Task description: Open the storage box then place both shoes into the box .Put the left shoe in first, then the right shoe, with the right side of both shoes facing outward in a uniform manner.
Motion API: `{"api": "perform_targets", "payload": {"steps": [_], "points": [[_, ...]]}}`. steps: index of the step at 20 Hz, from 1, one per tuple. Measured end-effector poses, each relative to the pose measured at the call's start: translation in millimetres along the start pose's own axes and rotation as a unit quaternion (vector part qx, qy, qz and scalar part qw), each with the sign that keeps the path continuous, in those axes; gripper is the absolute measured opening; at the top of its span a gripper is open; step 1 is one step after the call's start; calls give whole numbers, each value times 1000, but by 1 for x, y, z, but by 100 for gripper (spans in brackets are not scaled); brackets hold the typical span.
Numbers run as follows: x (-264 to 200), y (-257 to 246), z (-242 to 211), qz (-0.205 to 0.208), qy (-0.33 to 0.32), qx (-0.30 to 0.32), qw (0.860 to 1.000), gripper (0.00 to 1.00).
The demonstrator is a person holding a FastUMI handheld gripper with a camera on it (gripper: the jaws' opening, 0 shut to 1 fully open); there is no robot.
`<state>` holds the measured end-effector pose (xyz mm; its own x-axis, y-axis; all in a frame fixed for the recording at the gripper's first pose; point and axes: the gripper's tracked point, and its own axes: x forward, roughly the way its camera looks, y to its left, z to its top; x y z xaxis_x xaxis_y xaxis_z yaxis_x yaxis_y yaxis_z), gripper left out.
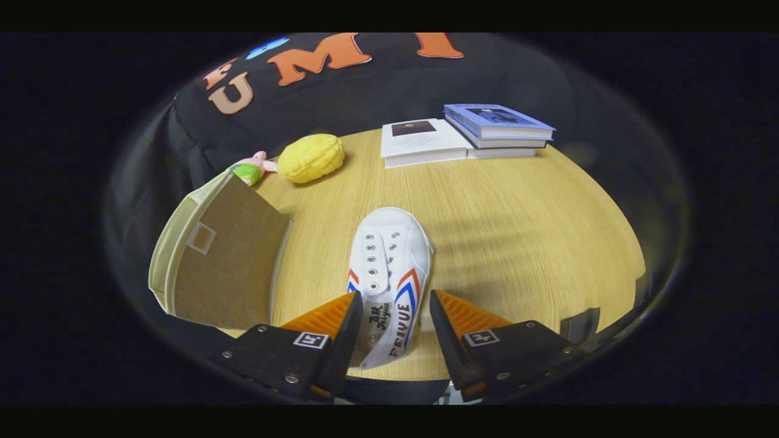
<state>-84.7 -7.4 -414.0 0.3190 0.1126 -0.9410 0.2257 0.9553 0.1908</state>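
A white canvas shoe [389,255] with red and blue stripes lies on the wooden table [517,231], toe pointing away from me. Its heel end sits between my fingers. My gripper [394,298] is open around that heel: the left finger is at the shoe's side, and a narrow gap shows between the right finger and the shoe. The beige fabric storage box [225,261] stands to the left of the shoe, its brown panel with a small label window turned toward the shoe and looking shut.
Beyond the box lie a yellow plush [310,158] and a small pink and green toy [249,169]. At the far side of the table are a white book [420,143] and a stack of blue-covered books [496,125]. Bare wood stretches right of the shoe.
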Motion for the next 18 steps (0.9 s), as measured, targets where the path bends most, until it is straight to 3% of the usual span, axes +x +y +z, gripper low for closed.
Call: {"api": "perform_targets", "payload": {"steps": [7, 10, 13, 18], "points": [[26, -10, -15, -19, 31, 9, 999, 43], [25, -11, -13, -22, 26, -1, 999, 25], [23, -14, -12, -23, 25, 7, 999, 14], [18, -13, -3, -22, 16, 23, 999, 5]]}}
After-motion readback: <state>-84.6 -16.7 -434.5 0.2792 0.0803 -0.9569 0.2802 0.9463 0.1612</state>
